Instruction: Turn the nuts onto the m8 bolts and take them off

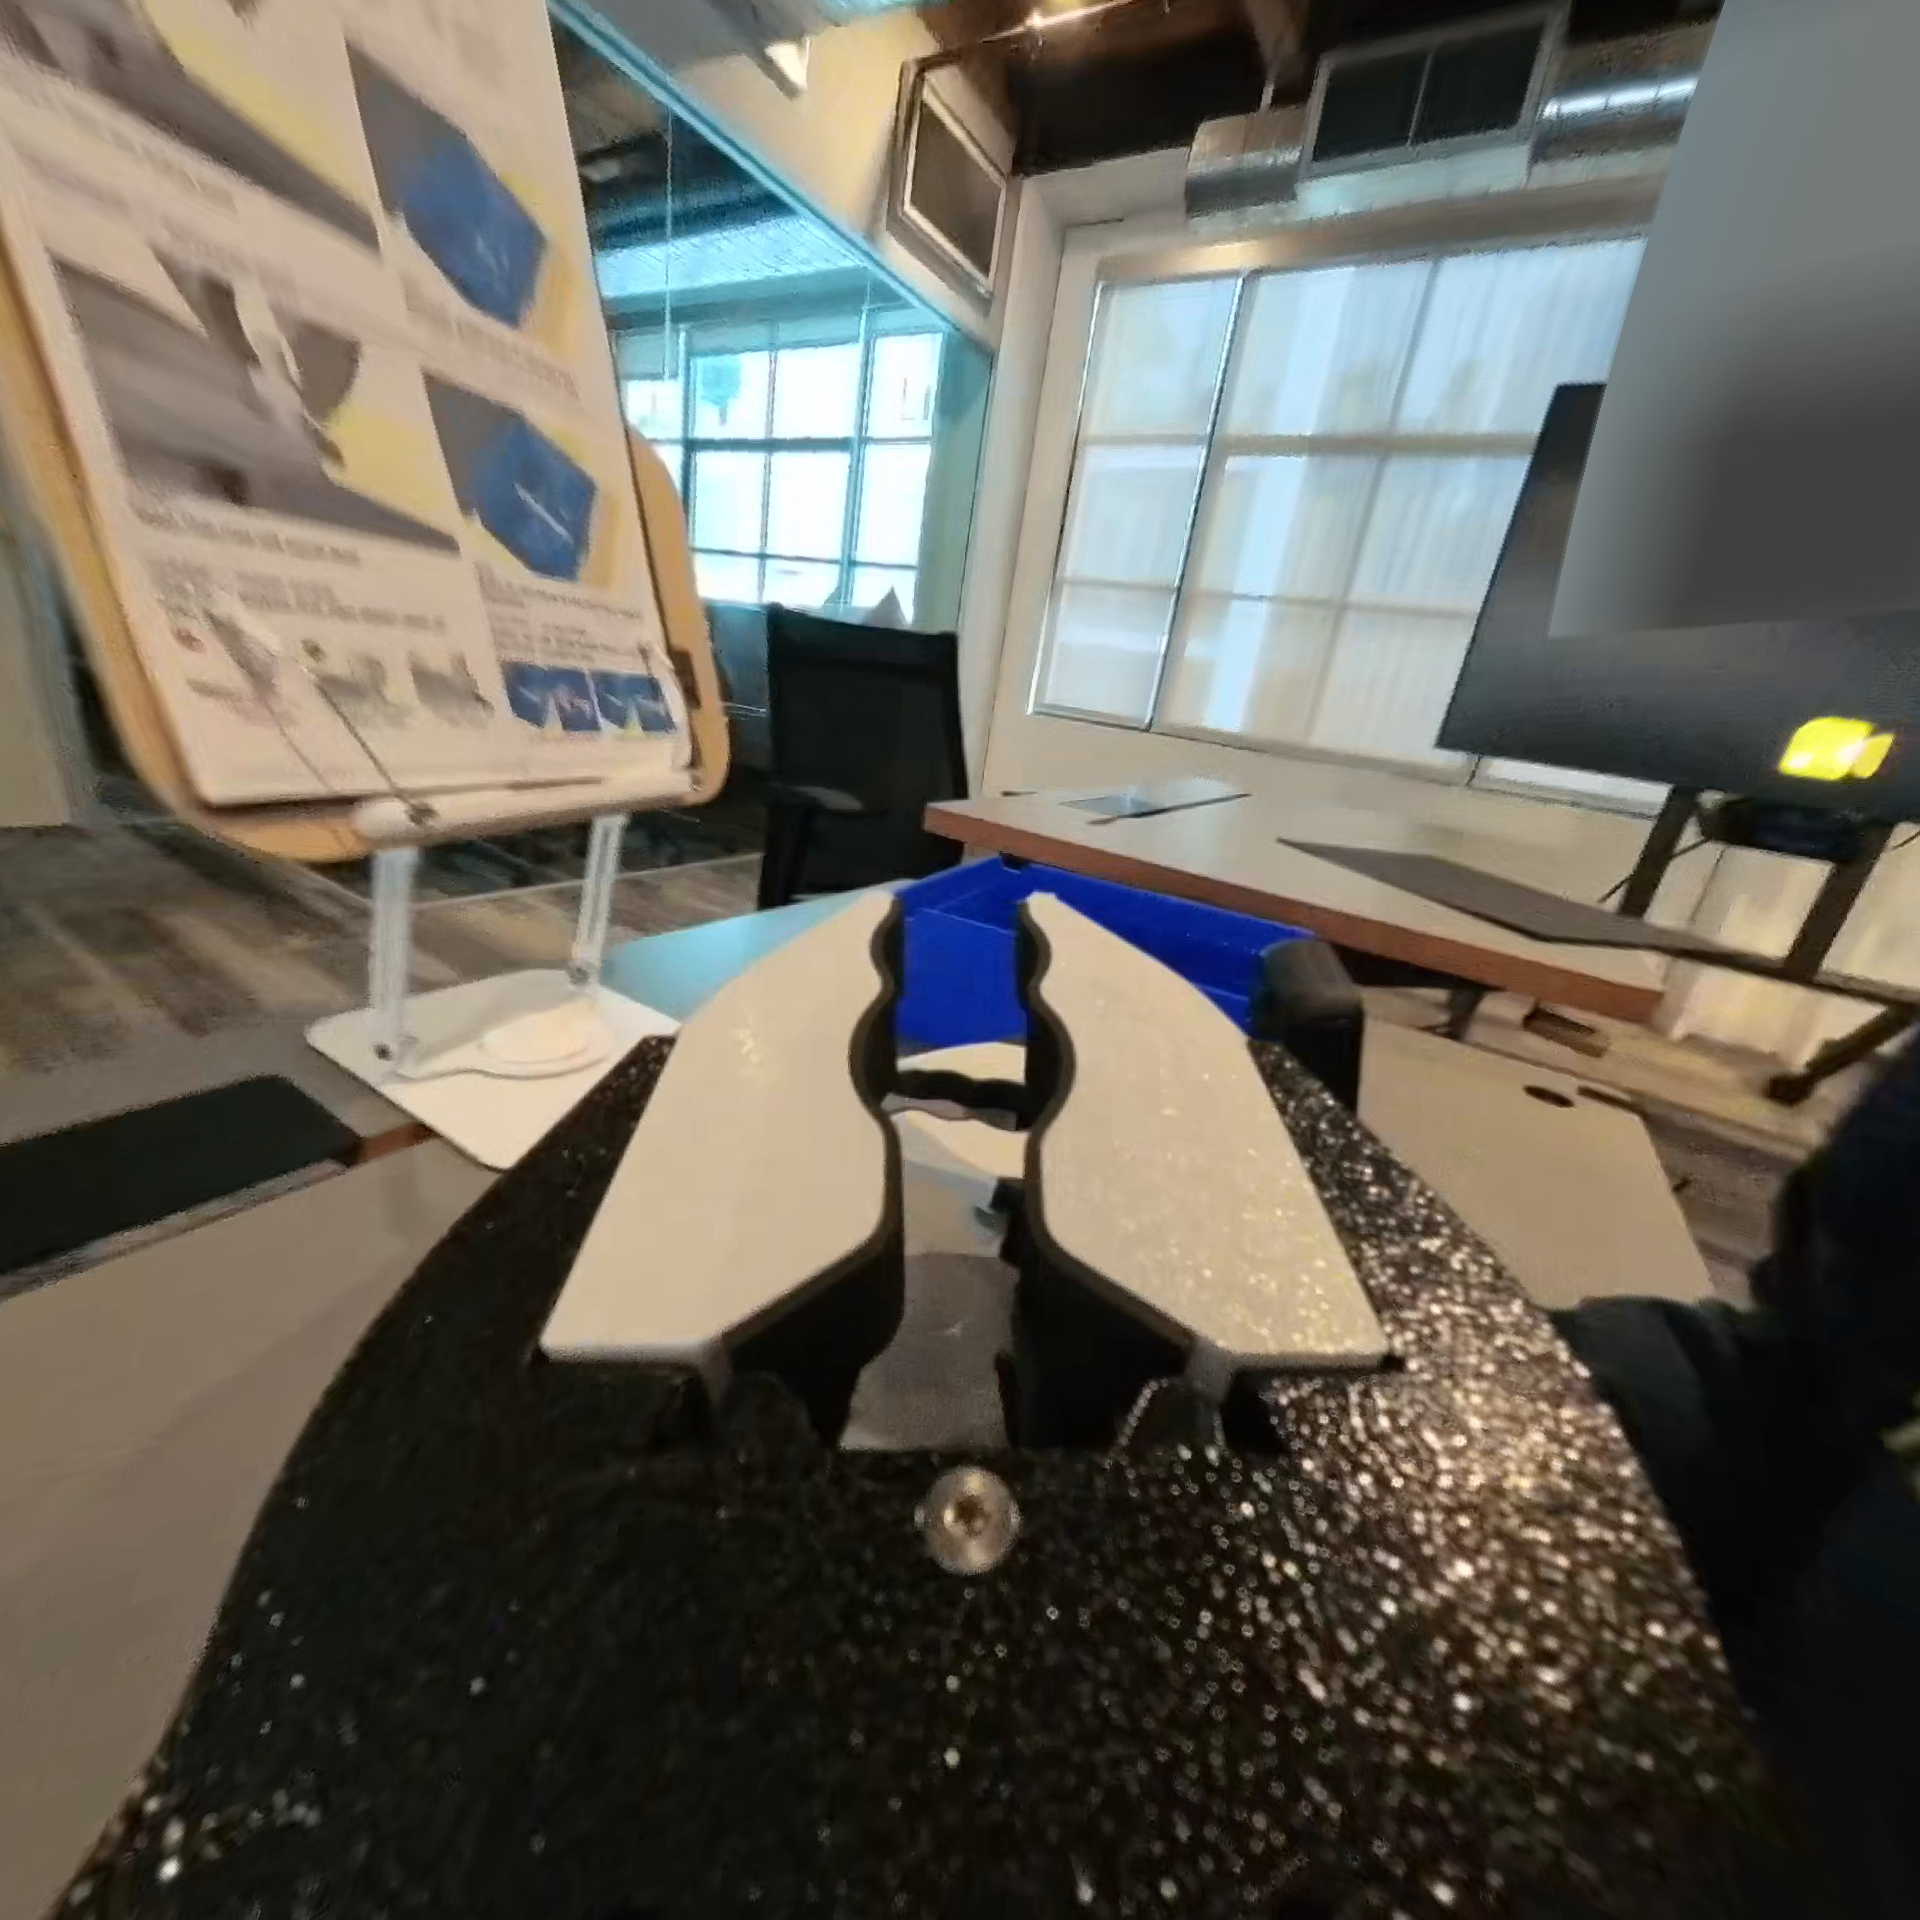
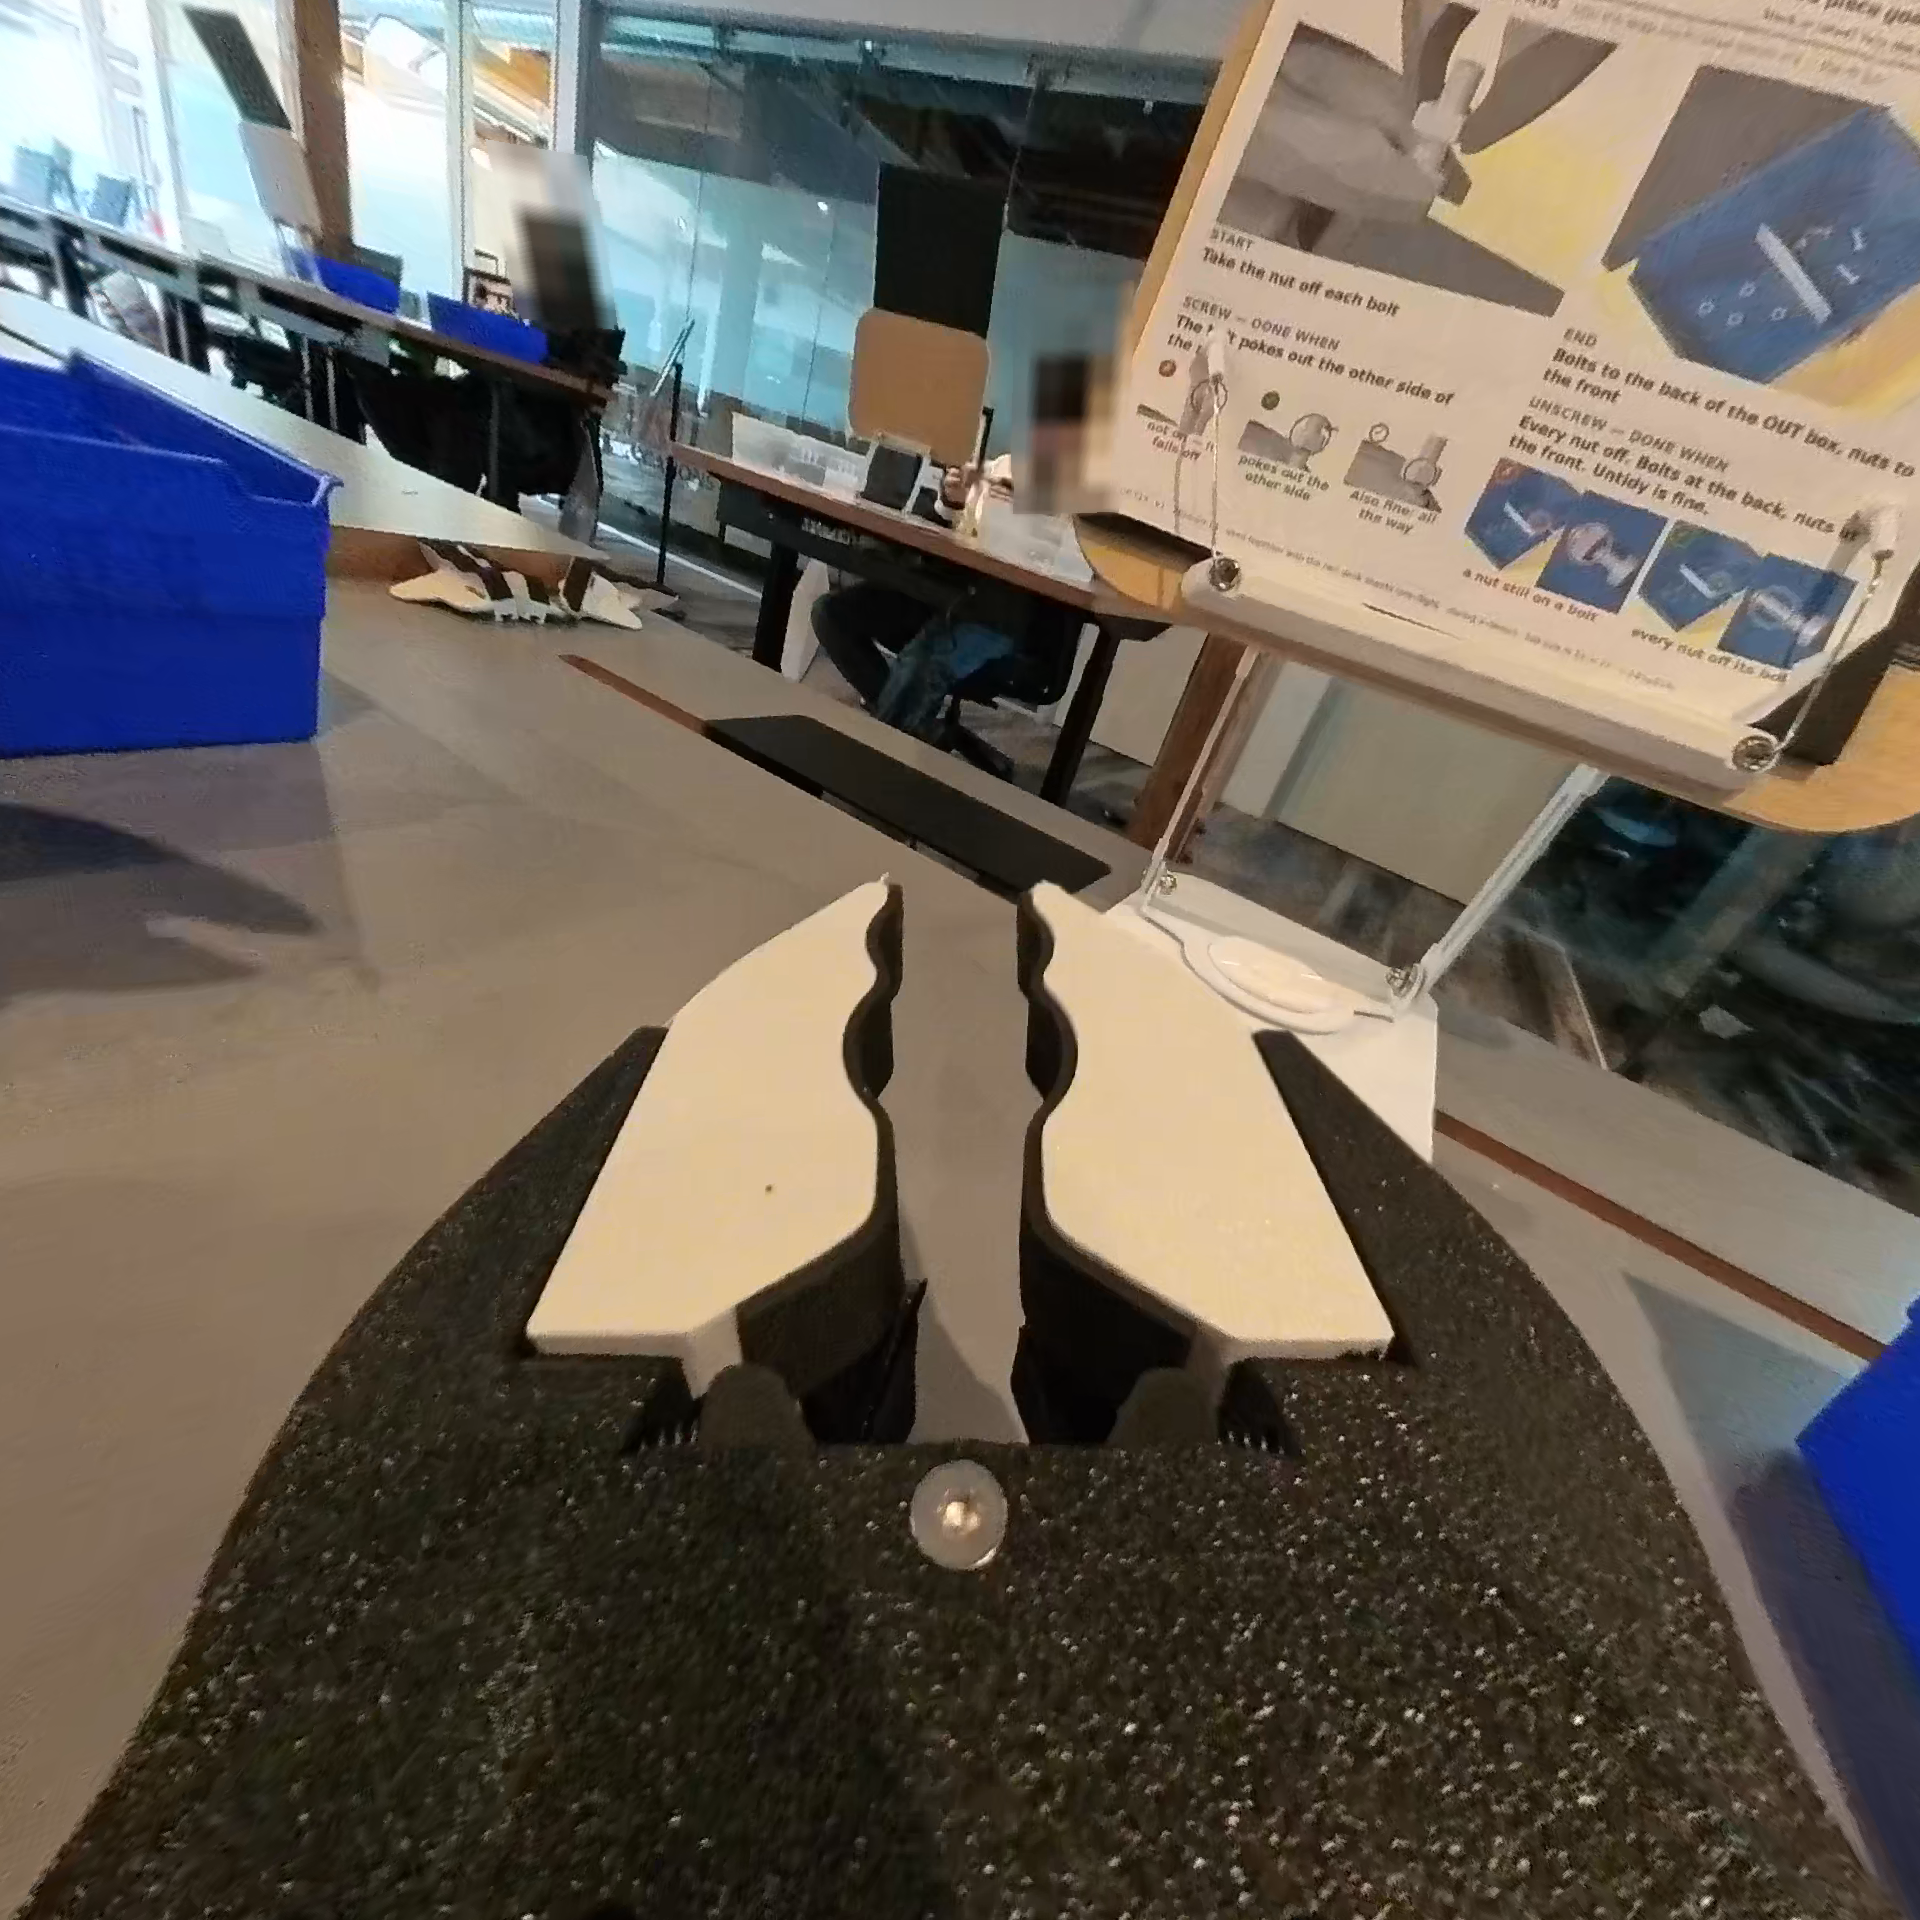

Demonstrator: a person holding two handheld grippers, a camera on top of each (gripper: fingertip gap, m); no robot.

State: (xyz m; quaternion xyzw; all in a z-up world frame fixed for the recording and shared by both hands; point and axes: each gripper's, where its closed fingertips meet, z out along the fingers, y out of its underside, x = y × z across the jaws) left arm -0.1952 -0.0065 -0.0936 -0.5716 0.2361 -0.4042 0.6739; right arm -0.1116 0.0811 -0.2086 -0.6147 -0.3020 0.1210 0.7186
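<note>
**Seemingly between picks, with no nut or bolt in plain sight**

Left wrist view: left gripper (image 1: 961,935) raised, aimed at one blue bin (image 1: 1143,940) just beyond the tips. Fingertips apart, only blue wall between them. Deeper in the gap, a dark wavy strip (image 1: 956,1091) and one small glint, too unclear to name, so cannot tell whether anything is clamped. One instruction stand (image 1: 468,1039) to the left.

Right wrist view: right gripper (image 2: 956,914) low over the grey table (image 2: 416,987), released, with bare tabletop plain between the fingers. One blue bin (image 2: 156,582) at far left, one blue corner (image 2: 1860,1455) at lower right, one black mat (image 2: 904,800) and the same stand ahead. Nuts counted: none. Bolts counted: none, probably down inside a bin.

Judged step: fetching parts. Next move calls for reaching into a bin, wider jaws, one bolt and one nut.
</note>
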